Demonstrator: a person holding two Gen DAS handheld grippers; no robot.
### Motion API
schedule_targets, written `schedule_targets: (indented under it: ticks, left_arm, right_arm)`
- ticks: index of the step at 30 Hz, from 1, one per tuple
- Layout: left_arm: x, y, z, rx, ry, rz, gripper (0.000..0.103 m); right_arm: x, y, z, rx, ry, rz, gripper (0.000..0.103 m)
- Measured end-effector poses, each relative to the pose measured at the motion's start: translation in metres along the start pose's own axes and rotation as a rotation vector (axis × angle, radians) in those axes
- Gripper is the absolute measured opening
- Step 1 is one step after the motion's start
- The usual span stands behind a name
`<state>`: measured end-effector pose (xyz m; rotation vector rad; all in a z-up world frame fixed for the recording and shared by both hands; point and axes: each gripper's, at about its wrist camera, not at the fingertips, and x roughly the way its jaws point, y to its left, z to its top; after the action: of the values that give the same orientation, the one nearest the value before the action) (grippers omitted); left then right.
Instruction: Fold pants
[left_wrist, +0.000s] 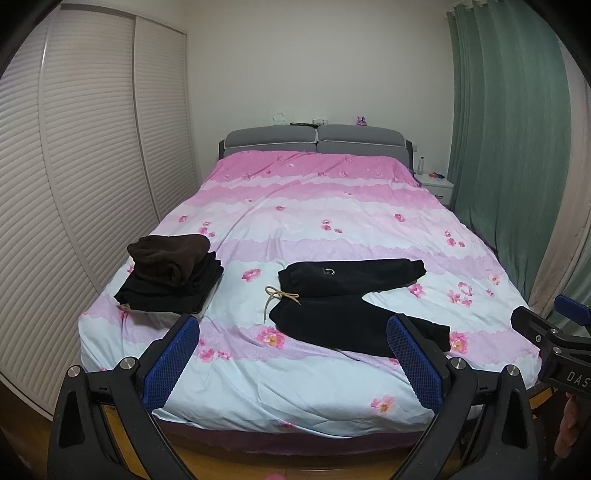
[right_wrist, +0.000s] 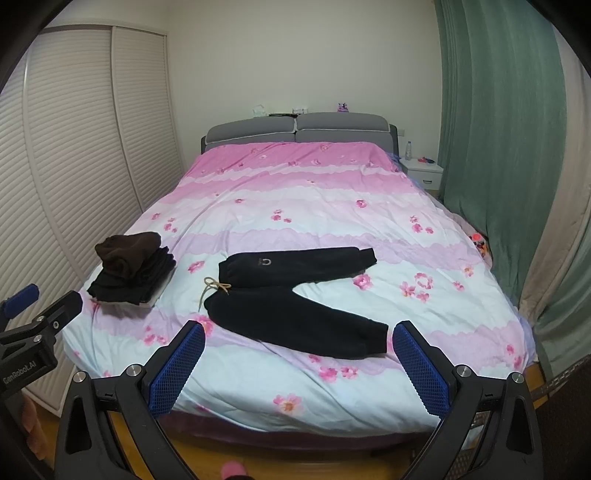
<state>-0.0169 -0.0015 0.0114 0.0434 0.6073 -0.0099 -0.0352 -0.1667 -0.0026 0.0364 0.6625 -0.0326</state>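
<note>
Black pants (left_wrist: 343, 302) lie spread flat on the pink floral bed cover (left_wrist: 314, 206), waistband to the left with a beige drawstring (left_wrist: 280, 295), legs spread apart to the right. They also show in the right wrist view (right_wrist: 291, 299). My left gripper (left_wrist: 291, 332) is open and empty, held off the bed's front edge. My right gripper (right_wrist: 299, 339) is open and empty too, beside it to the right. The right gripper's body shows at the left wrist view's right edge (left_wrist: 554, 332); the left gripper's body shows at the right wrist view's left edge (right_wrist: 33, 332).
A stack of folded dark clothes (left_wrist: 170, 277) sits on the bed's front left (right_wrist: 133, 269). White louvred wardrobe doors (left_wrist: 85, 166) line the left side. Green curtains (left_wrist: 509, 147) and a white nightstand (left_wrist: 437, 184) stand on the right. A grey headboard (left_wrist: 314, 138) is at the back.
</note>
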Motion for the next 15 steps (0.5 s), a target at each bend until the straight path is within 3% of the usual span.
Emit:
schedule_targets:
  ticks: [15]
  left_arm:
    - [-0.002, 0.0028, 0.0012, -0.021, 0.006, -0.02, 0.103]
  right_arm:
    - [-0.0026, -0.0033, 0.0017, 0.001, -0.002, 0.004, 0.102]
